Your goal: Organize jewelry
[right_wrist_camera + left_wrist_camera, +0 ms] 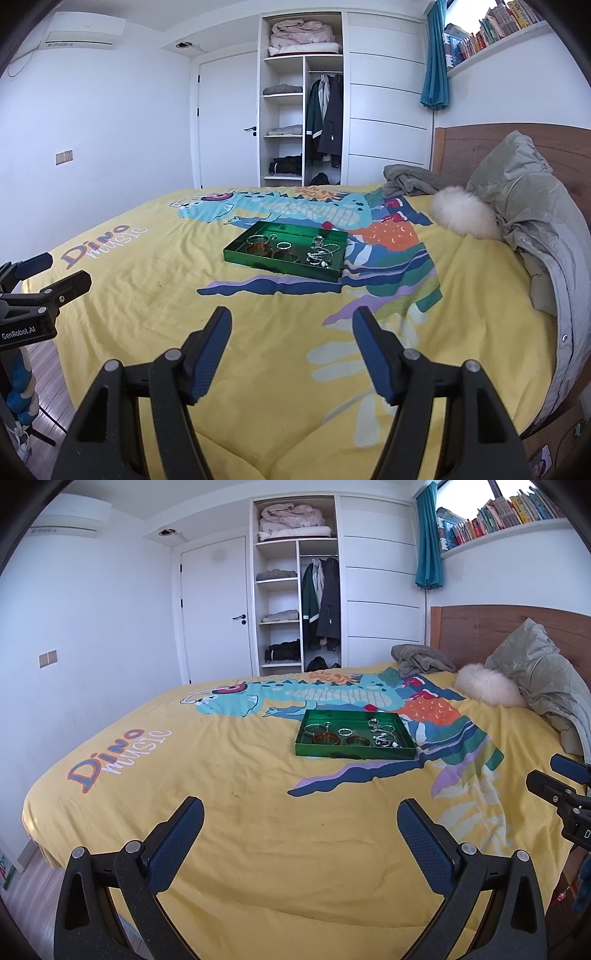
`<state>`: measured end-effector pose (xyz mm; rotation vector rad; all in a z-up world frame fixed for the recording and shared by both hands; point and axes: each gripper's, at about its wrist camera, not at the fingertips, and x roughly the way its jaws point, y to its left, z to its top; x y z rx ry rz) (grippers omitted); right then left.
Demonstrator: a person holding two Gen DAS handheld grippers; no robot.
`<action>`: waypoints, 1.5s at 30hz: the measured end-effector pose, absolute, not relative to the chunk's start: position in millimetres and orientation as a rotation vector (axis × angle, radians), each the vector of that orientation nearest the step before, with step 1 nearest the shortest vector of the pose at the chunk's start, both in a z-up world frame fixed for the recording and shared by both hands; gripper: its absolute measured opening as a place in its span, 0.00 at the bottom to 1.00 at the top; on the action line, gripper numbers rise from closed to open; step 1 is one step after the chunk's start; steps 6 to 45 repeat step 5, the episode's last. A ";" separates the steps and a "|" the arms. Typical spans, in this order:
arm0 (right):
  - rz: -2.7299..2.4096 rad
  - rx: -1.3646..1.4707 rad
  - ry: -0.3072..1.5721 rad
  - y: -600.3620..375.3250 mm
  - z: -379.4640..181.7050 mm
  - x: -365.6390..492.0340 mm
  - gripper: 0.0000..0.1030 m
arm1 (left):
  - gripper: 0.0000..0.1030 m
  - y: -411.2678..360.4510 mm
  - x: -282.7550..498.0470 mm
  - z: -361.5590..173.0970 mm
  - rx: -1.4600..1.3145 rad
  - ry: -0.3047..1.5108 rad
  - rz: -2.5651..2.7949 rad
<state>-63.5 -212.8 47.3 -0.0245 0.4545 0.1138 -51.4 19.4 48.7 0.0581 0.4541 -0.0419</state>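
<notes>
I am holding the left gripper (301,834) low over the yellow dinosaur-print bedspread (229,782), its blue-padded fingers spread wide with nothing between them, and the shallow green rectangular tray (354,754) is lying well ahead of it, a little to its right. Inside the tray, going left to right, I am seeing thin silver bangles (314,729), two amber-brown bangles (341,739), a small silver ring (345,732) and a tangled heap of silver chains (382,733). The right gripper (291,350) is hovering beside the left one, its fingers likewise parted and empty, with the tray ahead and slightly to its left. All the jewelry is sitting in the tray already, which fits either a tray waiting to be sorted or one just filled, so I am not committing to a move. If I am going in, I am judging the chains the hard part: thin, snag-prone links need a fingertip pinch from above, one strand at a time, while the other gripper steadies the light tray on the soft bedding.
</notes>
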 end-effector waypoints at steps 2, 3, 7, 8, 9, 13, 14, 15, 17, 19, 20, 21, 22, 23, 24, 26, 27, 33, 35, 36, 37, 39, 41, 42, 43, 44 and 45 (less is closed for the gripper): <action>0.109 -0.018 0.452 -213.6 47.5 -64.0 0.64 | 1.00 18.6 -51.5 48.6 0.060 0.455 -0.044; 0.108 -0.016 0.452 -214.2 47.4 -63.5 0.65 | 1.00 17.9 -51.9 48.4 0.062 0.456 -0.045; 0.105 -0.014 0.452 -214.9 47.3 -63.0 0.65 | 1.00 15.6 -52.8 47.8 0.066 0.459 -0.048; 0.105 -0.014 0.452 -214.9 47.3 -63.0 0.65 | 1.00 15.6 -52.8 47.8 0.066 0.459 -0.048; 0.105 -0.014 0.452 -214.9 47.3 -63.0 0.65 | 1.00 15.6 -52.8 47.8 0.066 0.459 -0.048; 0.105 -0.014 0.452 -214.9 47.3 -63.0 0.65 | 1.00 15.6 -52.8 47.8 0.066 0.459 -0.048; 0.105 -0.014 0.452 -214.9 47.3 -63.0 0.65 | 1.00 15.6 -52.8 47.8 0.066 0.459 -0.048; 0.105 -0.014 0.452 -214.9 47.3 -63.0 0.65 | 1.00 15.6 -52.8 47.8 0.066 0.459 -0.048; 0.105 -0.014 0.452 -214.9 47.3 -63.0 0.65 | 1.00 15.6 -52.8 47.8 0.066 0.459 -0.048; 0.105 -0.014 0.452 -214.9 47.3 -63.0 0.65 | 1.00 15.6 -52.8 47.8 0.066 0.459 -0.048; 0.105 -0.014 0.452 -214.9 47.3 -63.0 0.65 | 1.00 15.6 -52.8 47.8 0.066 0.459 -0.048; 0.105 -0.014 0.452 -214.9 47.3 -63.0 0.65 | 1.00 15.6 -52.8 47.8 0.066 0.459 -0.048; 0.105 -0.014 0.452 -214.9 47.3 -63.0 0.65 | 1.00 15.6 -52.8 47.8 0.066 0.459 -0.048; 0.105 -0.014 0.452 -214.9 47.3 -63.0 0.65 | 1.00 15.6 -52.8 47.8 0.066 0.459 -0.048; 0.105 -0.014 0.452 -214.9 47.3 -63.0 0.65 | 1.00 15.6 -52.8 47.8 0.066 0.459 -0.048; 0.105 -0.014 0.452 -214.9 47.3 -63.0 0.65 | 1.00 15.6 -52.8 47.8 0.066 0.459 -0.048; 0.105 -0.014 0.452 -214.9 47.3 -63.0 0.65 | 1.00 15.6 -52.8 47.8 0.066 0.459 -0.048; 0.105 -0.014 0.452 -214.9 47.3 -63.0 0.65 | 1.00 15.6 -52.8 47.8 0.066 0.459 -0.048; 0.105 -0.014 0.452 -214.9 47.3 -63.0 0.65 | 1.00 15.6 -52.8 47.8 0.066 0.459 -0.048; 0.105 -0.014 0.452 -214.9 47.3 -63.0 0.65 | 1.00 15.6 -52.8 47.8 0.066 0.459 -0.048; 0.105 -0.014 0.452 -214.9 47.3 -63.0 0.65 | 1.00 15.6 -52.8 47.8 0.066 0.459 -0.048; 0.105 -0.014 0.452 -214.9 47.3 -63.0 0.65 | 1.00 15.6 -52.8 47.8 0.066 0.459 -0.048; 0.105 -0.014 0.452 -214.9 47.3 -63.0 0.65 | 1.00 15.6 -52.8 47.8 0.066 0.459 -0.048; 0.105 -0.014 0.452 -214.9 47.3 -63.0 0.65 | 1.00 15.6 -52.8 47.8 0.066 0.459 -0.048; 0.105 -0.014 0.452 -214.9 47.3 -63.0 0.65 | 1.00 15.6 -52.8 47.8 0.066 0.459 -0.048; 0.105 -0.014 0.452 -214.9 47.3 -63.0 0.65 | 1.00 15.6 -52.8 47.8 0.066 0.459 -0.048; 0.105 -0.014 0.452 -214.9 47.3 -63.0 0.65 | 1.00 15.6 -52.8 47.8 0.066 0.459 -0.048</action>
